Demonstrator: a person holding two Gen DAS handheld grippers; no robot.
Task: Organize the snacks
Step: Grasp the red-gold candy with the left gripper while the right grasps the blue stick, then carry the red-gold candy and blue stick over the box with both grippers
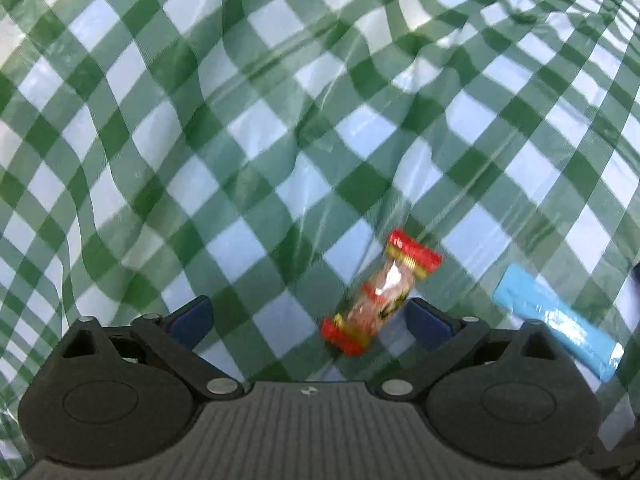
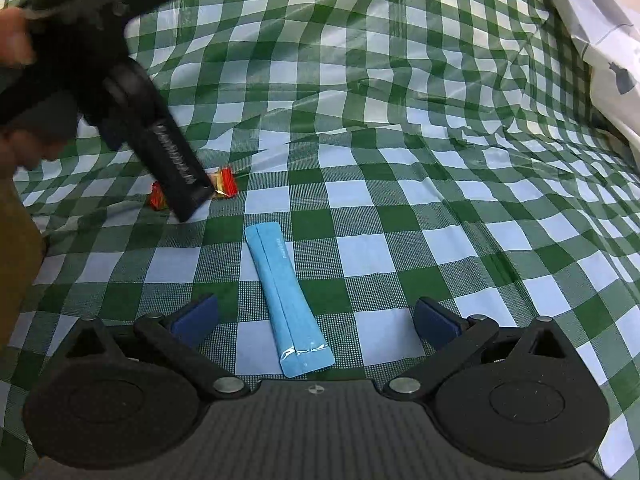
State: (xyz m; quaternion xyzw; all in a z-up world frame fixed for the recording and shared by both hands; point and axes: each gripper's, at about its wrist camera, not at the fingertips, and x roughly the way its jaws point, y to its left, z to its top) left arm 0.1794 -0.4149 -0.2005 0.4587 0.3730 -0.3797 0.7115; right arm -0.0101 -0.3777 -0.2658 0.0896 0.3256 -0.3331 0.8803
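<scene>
A small clear candy with red and gold ends (image 1: 380,292) lies on the checked cloth between the fingers of my left gripper (image 1: 308,318), close to the right pad. The pads stand wide of it, so that gripper is open. In the right wrist view one left finger (image 2: 180,172) comes down over the same candy (image 2: 226,184) and hides its middle. A long light-blue packet (image 2: 286,296) lies lengthwise between the spread pads of my right gripper (image 2: 316,318), which is open and touches nothing. The blue packet (image 1: 556,320) also shows at the right of the left wrist view.
A wrinkled green-and-white checked cloth (image 2: 400,208) covers the whole surface, with folds rising toward the back. A white printed bag or sheet (image 2: 608,40) sits at the far right. A person's hand (image 2: 12,40) and a brown surface (image 2: 16,248) fill the left edge.
</scene>
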